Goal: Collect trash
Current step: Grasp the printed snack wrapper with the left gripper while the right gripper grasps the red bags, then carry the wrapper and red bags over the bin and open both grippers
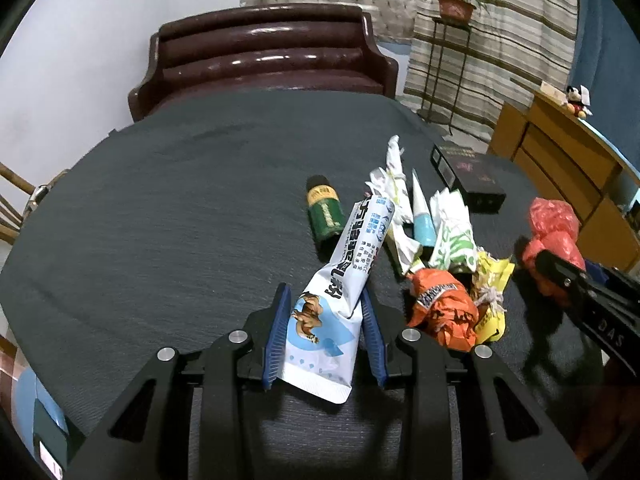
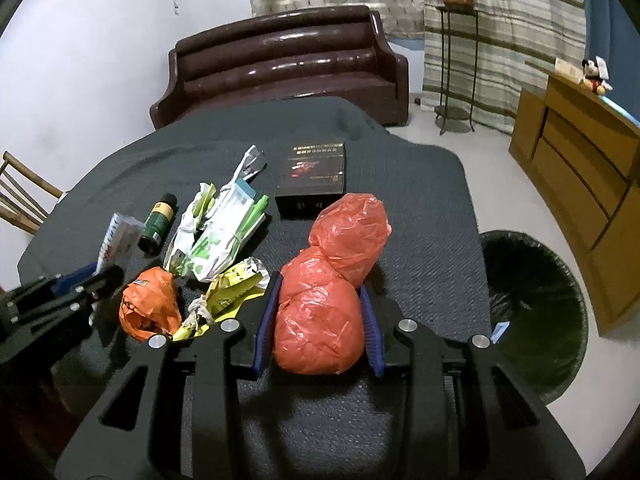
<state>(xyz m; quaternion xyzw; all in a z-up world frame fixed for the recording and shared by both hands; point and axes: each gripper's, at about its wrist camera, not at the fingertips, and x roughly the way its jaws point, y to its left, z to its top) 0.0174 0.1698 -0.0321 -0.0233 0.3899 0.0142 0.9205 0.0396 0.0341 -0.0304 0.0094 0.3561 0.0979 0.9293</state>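
A dark grey table (image 2: 420, 208) stands before a brown sofa (image 2: 288, 68), with a black-lined bin (image 2: 536, 312) on the floor to its right. On the table lie a black box (image 2: 314, 176), crumpled wrappers (image 2: 216, 236), an orange bag (image 2: 150, 308) and a green bottle (image 2: 160, 220). The right gripper (image 2: 320, 320) is clamped on a red bag (image 2: 320, 312) at the near edge. The left gripper (image 1: 326, 332) is clamped on a white-and-blue sachet (image 1: 332, 308), just left of the wrappers.
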